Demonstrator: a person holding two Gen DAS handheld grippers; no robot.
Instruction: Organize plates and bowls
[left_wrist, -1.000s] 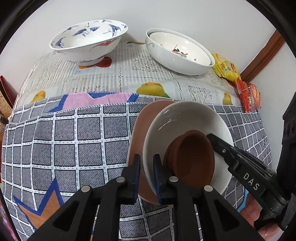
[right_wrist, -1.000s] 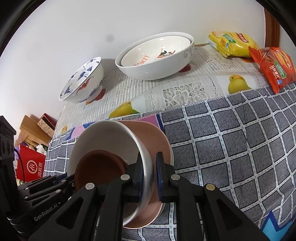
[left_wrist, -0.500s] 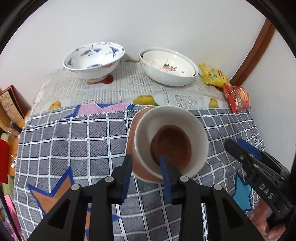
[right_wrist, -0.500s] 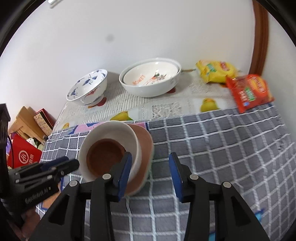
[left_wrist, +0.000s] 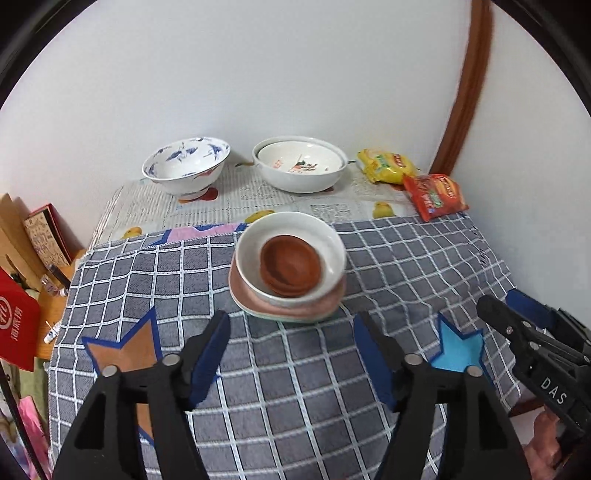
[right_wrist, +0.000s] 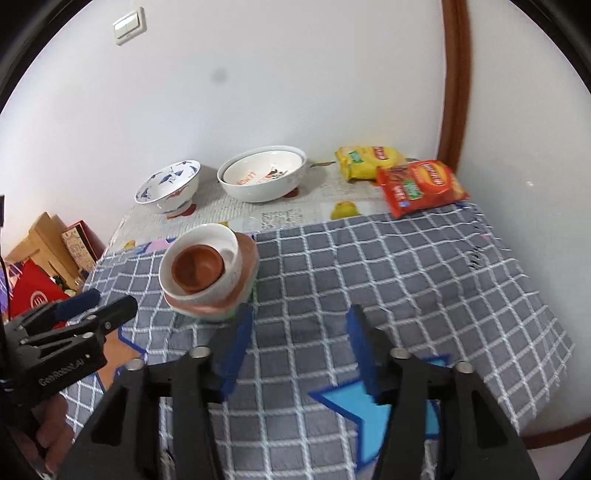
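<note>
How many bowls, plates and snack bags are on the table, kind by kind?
Bowls: 5 (blue-patterned bowl, two nested white bowls, stacked white bowl, brown bowl)
Plates: 2 (pink plate, green plate, both under the stack)
Snack bags: 2 (yellow bag, red bag)
Total: 9

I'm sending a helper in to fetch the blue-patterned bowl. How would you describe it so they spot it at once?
Go to the table's far end by the white wall, where the pale fruit-print cloth shows beyond the grey checked one. Two big bowls stand there side by side. Take the left one, the blue-patterned bowl: it stands on a foot and has blue birds painted inside, unlike the wider white bowl with orange markings.
</note>
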